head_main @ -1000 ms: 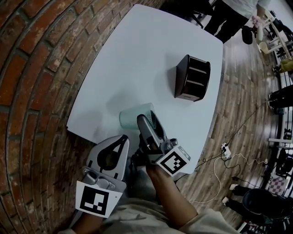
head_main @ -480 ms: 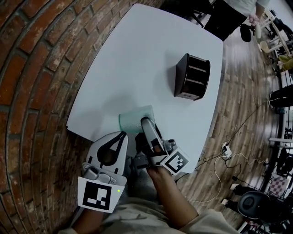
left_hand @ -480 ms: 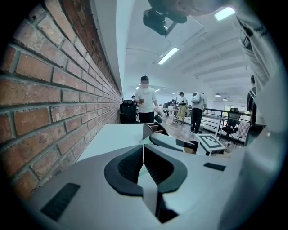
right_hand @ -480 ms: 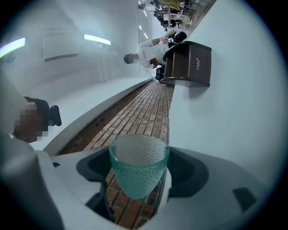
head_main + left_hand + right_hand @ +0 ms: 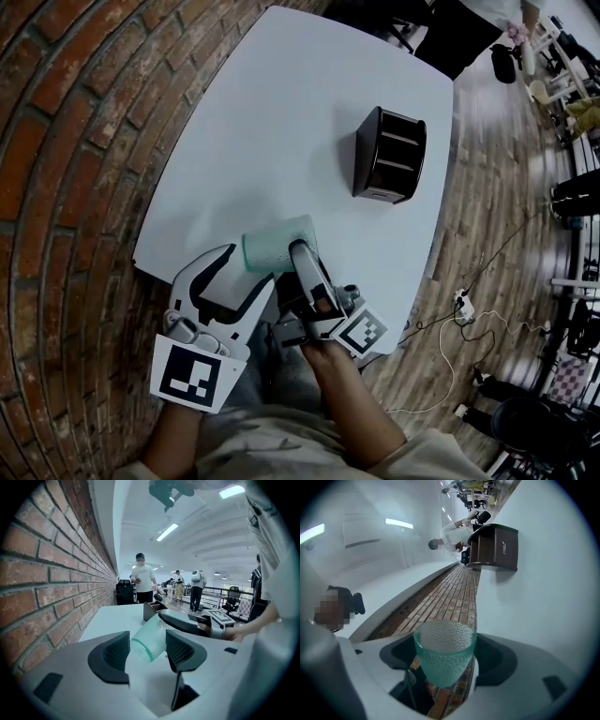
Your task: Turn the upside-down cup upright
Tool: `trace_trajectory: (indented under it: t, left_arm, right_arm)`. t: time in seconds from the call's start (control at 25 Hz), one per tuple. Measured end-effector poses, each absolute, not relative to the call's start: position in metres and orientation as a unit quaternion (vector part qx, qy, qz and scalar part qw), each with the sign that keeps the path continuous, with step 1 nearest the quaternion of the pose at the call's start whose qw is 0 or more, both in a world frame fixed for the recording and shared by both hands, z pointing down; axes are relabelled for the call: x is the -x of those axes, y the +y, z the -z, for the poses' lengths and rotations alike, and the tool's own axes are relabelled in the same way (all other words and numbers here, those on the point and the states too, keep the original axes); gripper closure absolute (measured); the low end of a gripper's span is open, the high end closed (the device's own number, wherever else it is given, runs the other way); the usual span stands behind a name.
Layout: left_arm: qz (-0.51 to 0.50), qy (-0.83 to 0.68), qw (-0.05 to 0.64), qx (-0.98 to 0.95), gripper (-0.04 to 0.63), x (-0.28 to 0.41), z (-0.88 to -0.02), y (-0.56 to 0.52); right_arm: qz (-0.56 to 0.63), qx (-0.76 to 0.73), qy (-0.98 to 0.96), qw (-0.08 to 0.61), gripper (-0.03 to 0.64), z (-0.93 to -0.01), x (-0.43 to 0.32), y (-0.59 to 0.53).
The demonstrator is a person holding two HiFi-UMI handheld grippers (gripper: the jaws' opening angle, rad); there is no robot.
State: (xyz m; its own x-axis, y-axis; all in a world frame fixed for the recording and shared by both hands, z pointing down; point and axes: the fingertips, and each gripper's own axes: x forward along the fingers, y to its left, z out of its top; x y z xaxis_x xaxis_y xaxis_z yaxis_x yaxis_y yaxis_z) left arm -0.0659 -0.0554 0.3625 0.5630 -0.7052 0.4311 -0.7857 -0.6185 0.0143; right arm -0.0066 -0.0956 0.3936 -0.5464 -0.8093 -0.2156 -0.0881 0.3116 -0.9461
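A teal, bumpy glass cup [image 5: 274, 247] hangs tilted on its side over the near edge of the white table [image 5: 281, 112]. My right gripper [image 5: 298, 255] is shut on it, and in the right gripper view the cup [image 5: 444, 651] fills the gap between both pads. My left gripper [image 5: 247, 270] sits just left of the cup; its jaws have just been opening and now stand open. In the left gripper view the cup's base [image 5: 149, 641] lies between the pads [image 5: 117, 651] without touching them. The right gripper's finger [image 5: 187, 623] lies along the cup's far side.
A dark brown compartment box [image 5: 389, 155] stands on the table's right part, also seen as the dark box [image 5: 494, 545] in the right gripper view. A brick wall [image 5: 66, 141] runs along the left. People stand far beyond the table [image 5: 143, 578]. Cables lie on the wooden floor [image 5: 469, 309].
The left gripper's jaws went from shut to open, and it shifted up toward the cup's base. The right gripper with the cup stayed in place, rolling slightly.
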Motion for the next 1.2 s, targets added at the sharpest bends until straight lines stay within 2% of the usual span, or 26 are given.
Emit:
trace_trajectory:
  t: [0.12,0.24,0.6,1.2]
  left_arm:
    - [-0.184,-0.419,0.101,-0.883,0.316,0.062,-0.361,-0.062]
    - [-0.153,-0.421,0.114,-0.887,0.316,0.061,-0.355,-0.067]
    - [-0.158,-0.374,0.11,-0.907,0.298,0.052,-0.362,-0.071]
    - [-0.221,-0.332,0.074,-0.914,0.287,0.052,-0.384,-0.065]
  right_arm:
    - [0.499,0.308,0.726,0.36,0.242,-0.394,0.007,-0.096]
    - [0.499,0.307,0.726,0.359,0.242,-0.393,0.007,-0.096]
    - [0.504,0.3,0.724,0.363,0.242,-0.392,0.006,-0.096]
    - [0.503,0.307,0.741,0.322,0.242,-0.4,0.014,-0.095]
